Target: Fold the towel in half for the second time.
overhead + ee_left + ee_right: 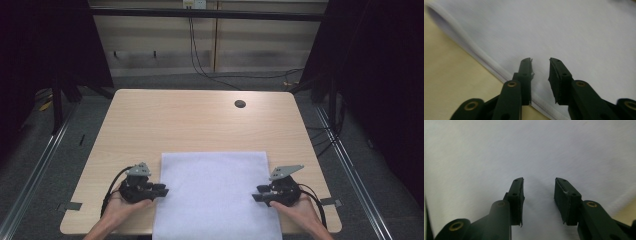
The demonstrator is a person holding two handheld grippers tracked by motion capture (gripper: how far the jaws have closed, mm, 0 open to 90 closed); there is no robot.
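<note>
A pale lavender-white rectangular cloth with a fine ribbed weave [215,195] lies flat on the near half of the light wooden table [200,120], its near edge hanging just past the table's front. The left gripper [161,190] sits at the cloth's left edge and the right gripper [257,193] at its right edge, each pointing inward toward the other — a mirrored stance that suits taking both sides at once, probably to fold or lift the fabric evenly. In the left gripper view the jaws stand spread with a clear gap, poised over the cloth's rounded, doubled-looking left border [474,53], with bare tabletop [446,75] beside it; nothing lies between them. In the right gripper view the jaws are likewise parted, held just above the fabric [529,152] and casting soft shadows on it, pinching nothing. Both hands keep the tools low and level, likely so the lower jaw can slide under the edge.
</note>
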